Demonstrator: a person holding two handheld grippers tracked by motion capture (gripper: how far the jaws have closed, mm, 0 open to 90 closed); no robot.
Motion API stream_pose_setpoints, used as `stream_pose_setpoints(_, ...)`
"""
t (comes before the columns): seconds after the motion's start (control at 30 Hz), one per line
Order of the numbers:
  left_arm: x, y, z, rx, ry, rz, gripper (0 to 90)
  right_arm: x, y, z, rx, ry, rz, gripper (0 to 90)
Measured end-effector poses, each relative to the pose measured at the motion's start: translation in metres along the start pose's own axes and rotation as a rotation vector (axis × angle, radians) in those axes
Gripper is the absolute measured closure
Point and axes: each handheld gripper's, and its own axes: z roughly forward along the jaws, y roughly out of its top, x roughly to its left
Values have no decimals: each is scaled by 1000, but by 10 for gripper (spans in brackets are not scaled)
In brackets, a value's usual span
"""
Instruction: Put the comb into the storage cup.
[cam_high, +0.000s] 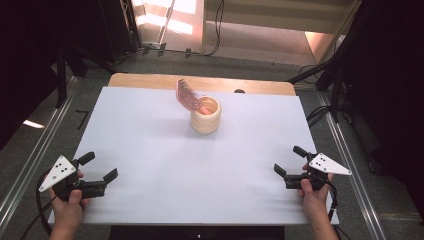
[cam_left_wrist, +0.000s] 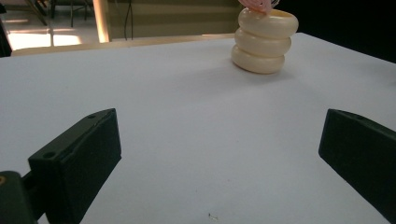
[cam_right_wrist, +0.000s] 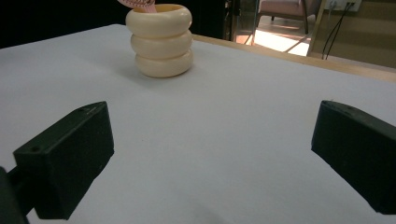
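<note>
I hold my left gripper (cam_high: 97, 167) low at the near left corner of the white table (cam_high: 150, 150) and my right gripper (cam_high: 291, 160) at the near right corner, both pointing inward and well apart from the cream ribbed cup (cam_high: 205, 115) standing toward the far middle. The high view shows a pink ridged thing (cam_high: 186, 94) leaning out of the cup, while the gripper views show the cup's three stacked bulges (cam_right_wrist: 161, 39). Both tools gape wide with jaws bare, hovering over bare tabletop.

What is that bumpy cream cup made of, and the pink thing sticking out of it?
The cream cup looks like smooth plastic or glazed ceramic: its three stacked rings carry a soft sheen, but the look alone cannot settle which. The pink thing looks like thin, bendy plastic or silicone, with ribs or slots along it; too small to be sure.
</note>
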Motion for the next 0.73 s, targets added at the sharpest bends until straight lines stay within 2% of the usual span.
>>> stream_pose_setpoints(0.17, 5, 2, 0, -4, 7, 22, 0, -3, -2, -2, -1, -2, 6, 0)
stream_pose_setpoints(0.23, 7, 1, 2, -7, 6, 9, 0, -4, -2, -2, 0, -4, 10, 0)
stream_pose_setpoints(0.4, 9, -1, 5, 1, 4, 10, 0, -4, -4, -1, 5, 0, 8, 0)
stream_pose_setpoints(0.57, 13, -3, 4, -13, -5, -18, 0, -4, -5, -1, 11, 2, 11, 0)
stream_pose_setpoints(0.73, 10, -3, 6, -1, -7, -1, 0, -4, -5, -2, 13, -2, 13, 0)
